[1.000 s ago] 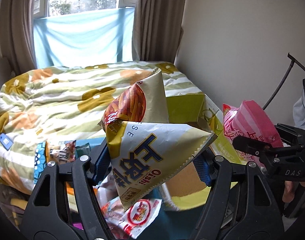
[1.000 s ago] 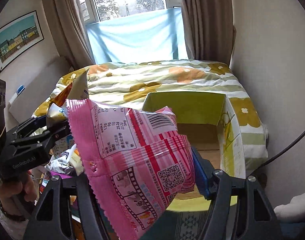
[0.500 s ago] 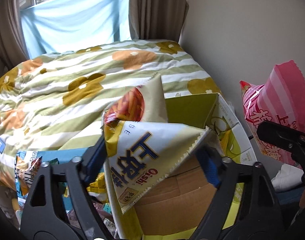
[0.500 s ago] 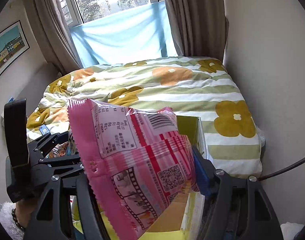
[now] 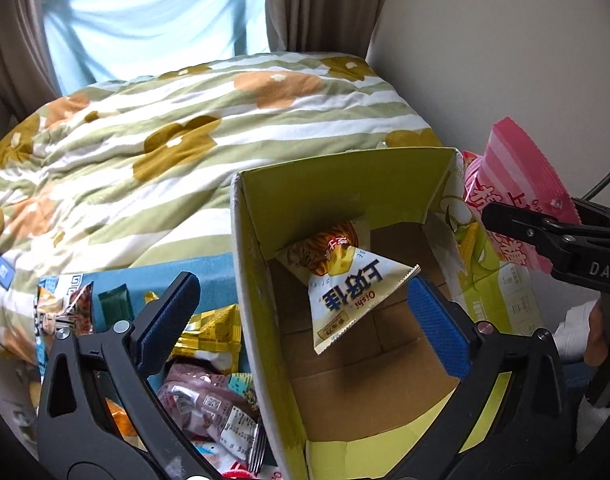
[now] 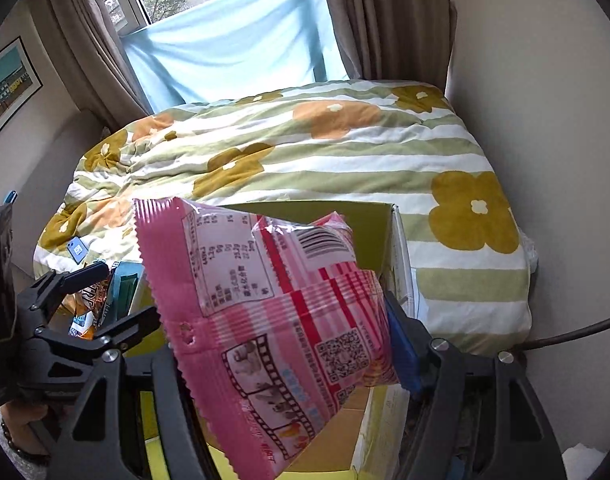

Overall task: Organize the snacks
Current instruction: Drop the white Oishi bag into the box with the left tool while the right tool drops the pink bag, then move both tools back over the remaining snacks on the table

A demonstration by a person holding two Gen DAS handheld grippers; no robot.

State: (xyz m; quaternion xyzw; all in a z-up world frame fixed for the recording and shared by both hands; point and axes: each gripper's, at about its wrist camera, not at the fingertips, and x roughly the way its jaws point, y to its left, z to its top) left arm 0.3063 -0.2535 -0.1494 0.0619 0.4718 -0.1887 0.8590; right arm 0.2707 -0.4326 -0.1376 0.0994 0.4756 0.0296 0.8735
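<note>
Left tool (image 5: 301,308) released, blue pads spread wide over the open yellow-green cardboard box (image 5: 329,196). White-and-yellow crinkled snack bag (image 5: 345,280) sits free inside the box, centre frame, touching neither pad. Right tool (image 6: 285,344) grasps a pink foil snack bag (image 6: 273,320) above the box's right edge.

The left gripper (image 5: 301,312) is black plastic, with triangular cut-outs, silver screws and blue ribbed pads (image 5: 437,328) on its fingers. The right gripper (image 6: 285,344) matches it, stamped "DAS" in white, with a black cable (image 6: 577,328) alongside. A bead bracelet (image 6: 13,440) circles the bare wrist.
</note>
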